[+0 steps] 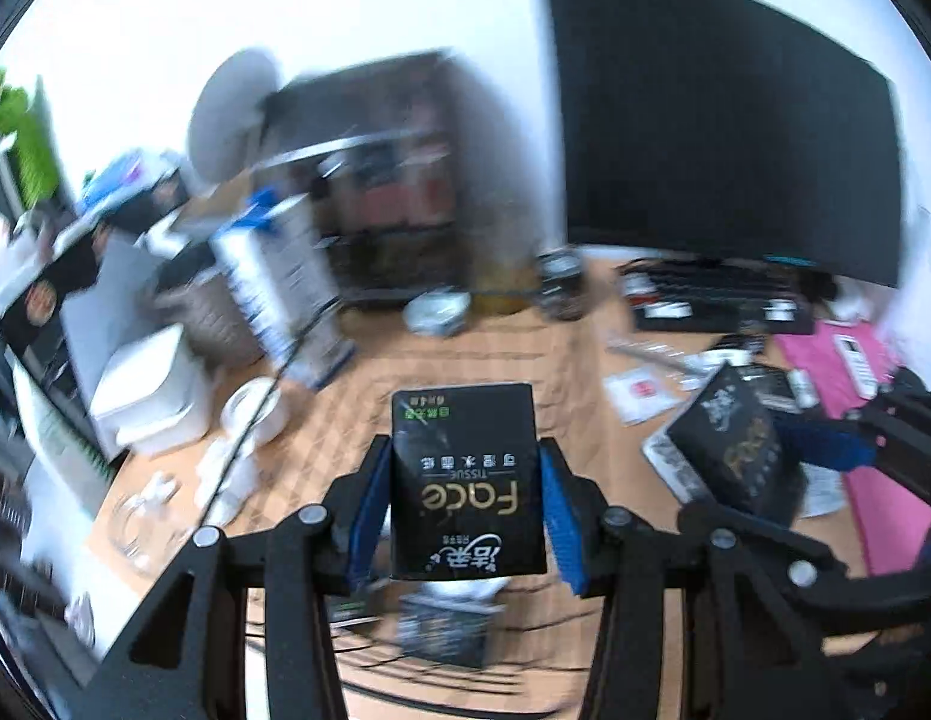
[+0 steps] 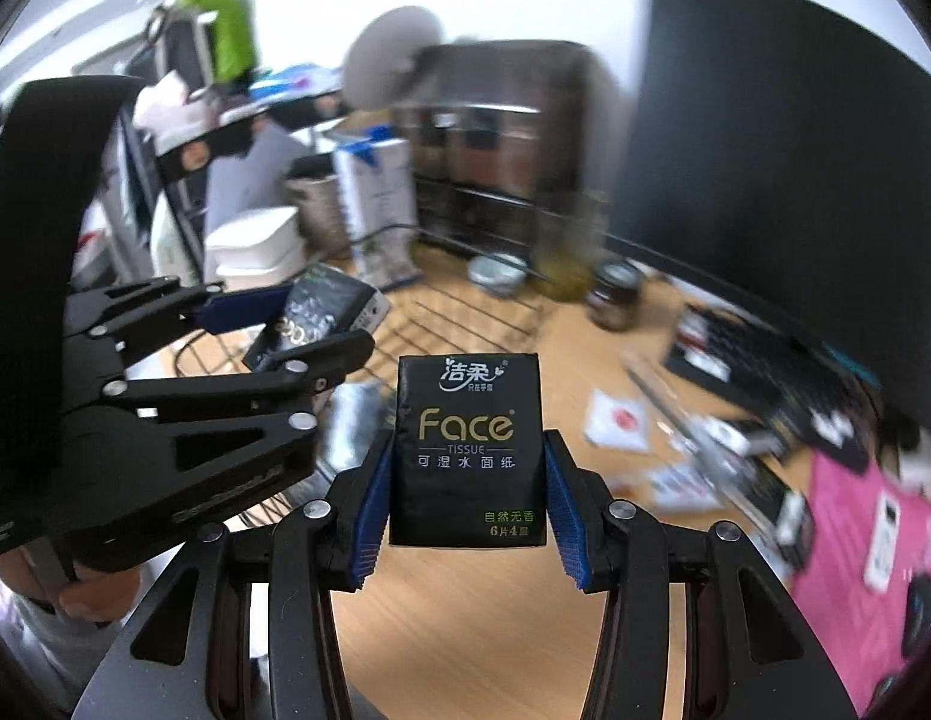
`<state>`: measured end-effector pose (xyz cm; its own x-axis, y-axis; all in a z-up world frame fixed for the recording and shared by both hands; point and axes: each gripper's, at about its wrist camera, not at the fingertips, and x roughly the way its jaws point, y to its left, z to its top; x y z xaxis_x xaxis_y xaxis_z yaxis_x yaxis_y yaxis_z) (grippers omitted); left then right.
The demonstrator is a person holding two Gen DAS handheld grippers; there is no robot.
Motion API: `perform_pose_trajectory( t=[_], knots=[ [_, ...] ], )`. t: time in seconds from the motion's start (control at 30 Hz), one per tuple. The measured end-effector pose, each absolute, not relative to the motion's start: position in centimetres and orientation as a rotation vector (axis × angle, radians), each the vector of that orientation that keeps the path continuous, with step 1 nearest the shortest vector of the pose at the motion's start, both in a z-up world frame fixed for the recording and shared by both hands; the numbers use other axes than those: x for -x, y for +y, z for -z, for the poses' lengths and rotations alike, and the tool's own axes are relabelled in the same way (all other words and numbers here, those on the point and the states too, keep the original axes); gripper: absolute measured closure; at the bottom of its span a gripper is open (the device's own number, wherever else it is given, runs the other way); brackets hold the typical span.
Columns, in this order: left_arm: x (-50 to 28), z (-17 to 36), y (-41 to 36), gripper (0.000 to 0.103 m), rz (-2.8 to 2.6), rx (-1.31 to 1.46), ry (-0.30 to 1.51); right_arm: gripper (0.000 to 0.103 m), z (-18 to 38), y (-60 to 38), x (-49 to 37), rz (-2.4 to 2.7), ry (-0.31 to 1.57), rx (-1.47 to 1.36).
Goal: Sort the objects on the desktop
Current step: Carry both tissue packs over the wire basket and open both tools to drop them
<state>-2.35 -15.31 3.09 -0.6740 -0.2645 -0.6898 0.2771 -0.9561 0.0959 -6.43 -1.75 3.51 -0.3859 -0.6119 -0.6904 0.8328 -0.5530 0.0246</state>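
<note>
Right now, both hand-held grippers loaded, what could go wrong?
1. The left hand-held gripper and right hand-held gripper are close together; they could collide, as the left sits just beside the right's tissue pack.
2. Below the left's tissue pack is a wire basket with thin rims; a release off-centre may catch one.

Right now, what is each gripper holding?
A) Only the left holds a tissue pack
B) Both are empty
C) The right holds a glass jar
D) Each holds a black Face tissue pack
D: the left gripper is shut on a black Face tissue pack, its print upside down in that view, and the right gripper is shut on a second tissue pack, print upright.
</note>
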Motion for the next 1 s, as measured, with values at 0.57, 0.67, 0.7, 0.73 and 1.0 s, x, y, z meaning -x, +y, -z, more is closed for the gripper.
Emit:
perform_pose_trajectory(
  t=[0.57,0.67,0.7,0.73,1.0],
  knots=[
    [1.3,2.9,-23.0,0.049,2.395,-1.314,0.173,0.055,2.0,-11.3,5.9,1.857,0.528,-0.912],
    [1.2,2.7,-22.9,0.033,2.392,-1.291,0.165,0.055,1.9,-11.0,5.9,1.87,0.524,-0.891],
    [1.2,2.5,-22.8,0.031,2.396,-1.276,0.154,0.054,1.7,-10.9,5.9,1.874,0.518,-0.892],
    [1.2,2.4,-22.7,0.031,2.401,-1.27,0.146,0.054,1.6,-10.7,6.0,1.878,0.51,-0.89],
    [1.7,0.4,-19.8,0.031,2.493,-1.221,0.083,0.049,-1.0,-5.9,6.4,1.956,0.423,-0.855]
  ],
)
